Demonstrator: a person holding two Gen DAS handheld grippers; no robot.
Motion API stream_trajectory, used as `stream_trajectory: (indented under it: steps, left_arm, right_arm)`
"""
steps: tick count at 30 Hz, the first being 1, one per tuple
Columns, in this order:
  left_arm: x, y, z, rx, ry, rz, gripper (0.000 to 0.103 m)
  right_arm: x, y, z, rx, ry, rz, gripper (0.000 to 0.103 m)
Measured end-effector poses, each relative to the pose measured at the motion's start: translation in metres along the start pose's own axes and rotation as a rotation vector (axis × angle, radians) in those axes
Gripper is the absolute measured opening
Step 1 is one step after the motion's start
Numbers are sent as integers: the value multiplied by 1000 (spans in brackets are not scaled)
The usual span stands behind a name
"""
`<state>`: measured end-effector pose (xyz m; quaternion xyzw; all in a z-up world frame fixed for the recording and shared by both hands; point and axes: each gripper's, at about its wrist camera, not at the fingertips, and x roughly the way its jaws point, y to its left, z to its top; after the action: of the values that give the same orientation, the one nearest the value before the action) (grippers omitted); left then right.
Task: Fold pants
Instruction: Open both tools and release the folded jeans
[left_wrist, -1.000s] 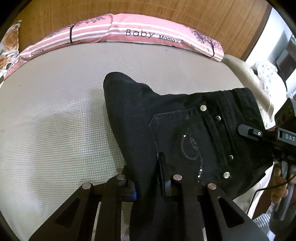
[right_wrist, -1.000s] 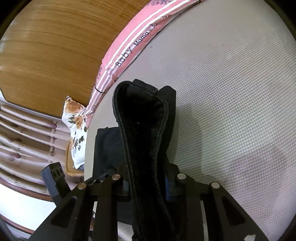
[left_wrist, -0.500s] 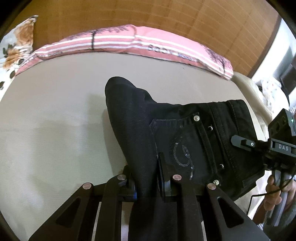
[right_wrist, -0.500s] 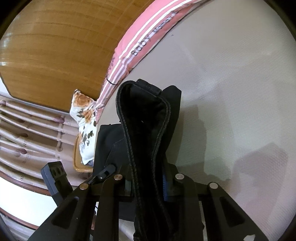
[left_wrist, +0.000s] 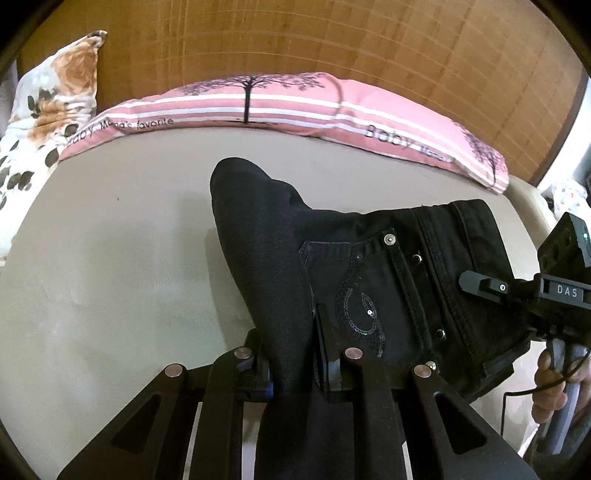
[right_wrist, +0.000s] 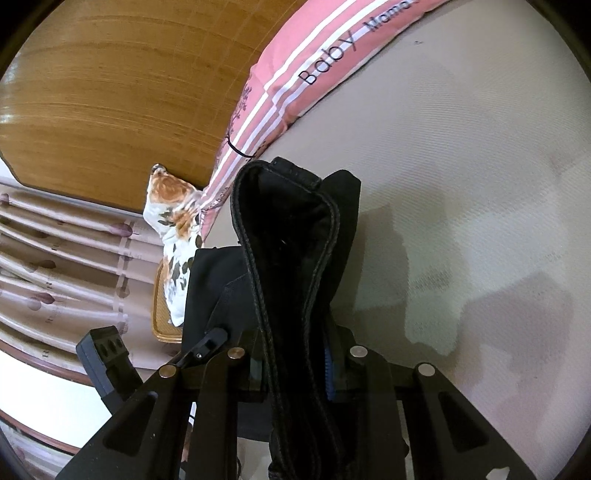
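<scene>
The black pants (left_wrist: 369, 266) hang above the beige bed, held by both grippers. My left gripper (left_wrist: 291, 350) is shut on a bunched fold of the pants, beside the back pocket with its sequin pattern (left_wrist: 360, 310). My right gripper (right_wrist: 295, 354) is shut on the waistband edge of the pants (right_wrist: 291, 236), which loops up in front of the camera. The right gripper also shows in the left wrist view (left_wrist: 480, 284) at the right, at the waistband. Part of the left gripper shows in the right wrist view (right_wrist: 207, 343).
The beige bed surface (left_wrist: 110, 277) lies below. A pink striped pillow (left_wrist: 280, 107) lies along the wooden headboard (left_wrist: 332, 40). A floral cushion (left_wrist: 40, 122) sits at the left. Curtains (right_wrist: 55, 273) hang beyond the bed in the right wrist view.
Both grippers have lifted the pants and tilted up; more headboard and pillow show now. The bed surface has dropped lower in view. Both grips are unchanged.
</scene>
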<state>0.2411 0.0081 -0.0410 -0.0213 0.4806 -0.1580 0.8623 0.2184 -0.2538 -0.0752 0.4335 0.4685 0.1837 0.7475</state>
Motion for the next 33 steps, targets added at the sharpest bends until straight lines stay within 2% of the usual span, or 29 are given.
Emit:
stream_trajectory:
  steps: [9,12,14,16,20,27,33]
  left_arm:
    - [25,15,30,21,-12,23,17]
    - [38,20,31,33,0,45,18]
    - [49,27,25,24,21,58,27]
    - [58,35,18,-10,35,60,38]
    - [60,42,10,-32,25,62,50]
    - [45,47,-10,-46,37,55,57]
    - [32,47,-33,-44,35,70,61]
  right_arm:
    - [19,7,21,-6,-21,-33,21]
    - [24,4,23,-21,-36,-75,21]
    - [27,-4,24,-26,-44,-132,23]
    - [32,-12,24,-38,-39,-188,39]
    - [33,-15,20,-86,-48,-250,43]
    - [20,-4,-5,-157,-38,-330,50]
    - [-3,-5,-37,-166,-72,-360,51]
